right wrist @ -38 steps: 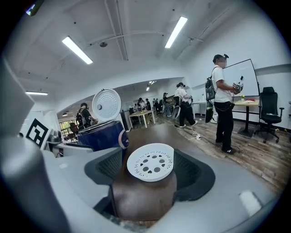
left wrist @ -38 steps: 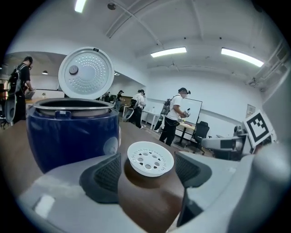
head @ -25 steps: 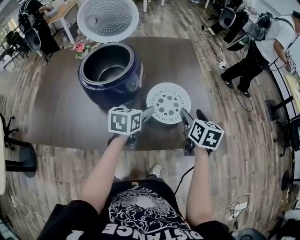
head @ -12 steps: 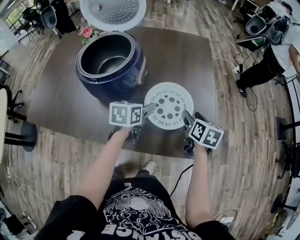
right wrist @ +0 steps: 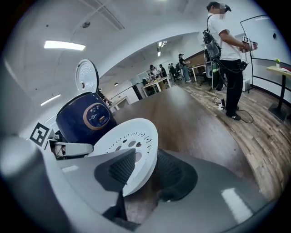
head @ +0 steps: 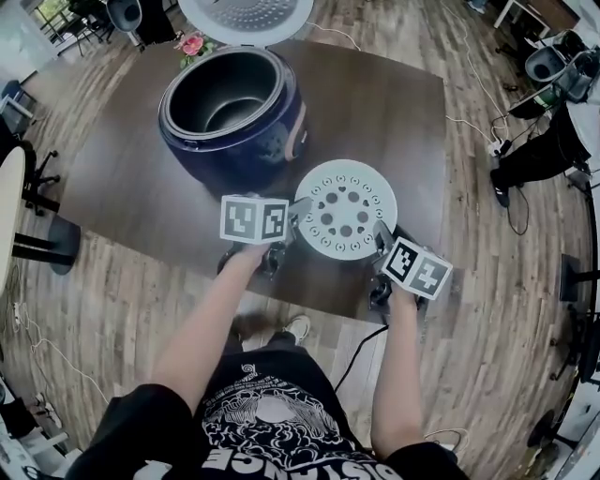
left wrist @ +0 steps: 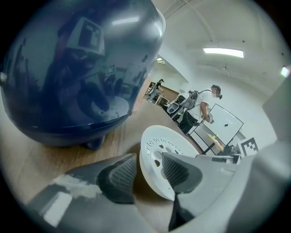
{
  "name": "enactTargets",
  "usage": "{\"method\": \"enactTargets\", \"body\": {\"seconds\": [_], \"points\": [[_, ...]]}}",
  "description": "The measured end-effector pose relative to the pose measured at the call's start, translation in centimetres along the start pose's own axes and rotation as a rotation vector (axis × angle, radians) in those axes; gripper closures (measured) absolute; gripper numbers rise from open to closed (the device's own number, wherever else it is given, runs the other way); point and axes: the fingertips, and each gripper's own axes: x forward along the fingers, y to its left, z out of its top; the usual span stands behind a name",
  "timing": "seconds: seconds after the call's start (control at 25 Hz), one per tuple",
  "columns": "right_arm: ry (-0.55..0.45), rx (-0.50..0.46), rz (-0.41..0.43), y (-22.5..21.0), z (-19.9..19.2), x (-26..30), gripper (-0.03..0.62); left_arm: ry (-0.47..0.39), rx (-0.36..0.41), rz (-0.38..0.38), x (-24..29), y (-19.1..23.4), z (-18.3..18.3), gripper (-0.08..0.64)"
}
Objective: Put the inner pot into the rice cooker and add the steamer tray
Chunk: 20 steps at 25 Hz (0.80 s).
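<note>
Half the rice cooker lid (head: 246, 17) off-frame

Table (head: 122, 178): dark brown wood-grain top, rectangular with rounded corners, standing on a plank floor (head: 94, 309) of mixed brown boards.

On the top:
- Cooker (head: 234, 122): dark blue, round-bodied, on short feet, toward the far left of the top. Its white lid (head: 246, 14) stands open at the back, past the far edge.
- Tray (head: 345, 208): white disc pierced with rings of round holes, near the front edge, just right of and in front of the cooker, apart from it. Whether it lies flat on the top cannot be told.
- Flower (head: 192, 44): pink, at the far left corner, behind the cooker.

The right half of the top is bare wood.
</note>
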Motion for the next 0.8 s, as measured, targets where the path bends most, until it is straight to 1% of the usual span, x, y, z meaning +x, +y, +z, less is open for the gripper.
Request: {"method": "enactTargets", "body": {"seconds": [0.2,0.32,0.4,0.56,0.8], "points": [[0.002,-0.005,-0.010,-0.3,-0.2,0.0,0.489,-0.005,-0.017,-0.002,0.1,0.0,-0.3,0.433],[-0.003,-0.003,-0.010,-0.3,-0.2,-0.1,0.494,-0.006,-0.036,0.003,-0.1,0.2,-0.4,0.459],[-0.004,0.001,-0.009,-0.2,-0.2,-0.1,0.495,-0.005,-0.036,0.010,-0.2,0.4,-0.4,0.479],[-0.018,0.007,-0.009,0.0,-0.1,-0.4,0.505,-0.012,-0.013,0.025,-0.6,0.4,-0.5,0.480],[-0.062,-0.005,-0.007,0.5,1.3,-1.4,0.506,-0.060,0.000,-0.002,-1.4,-0.6,0.8,0.482]]}}
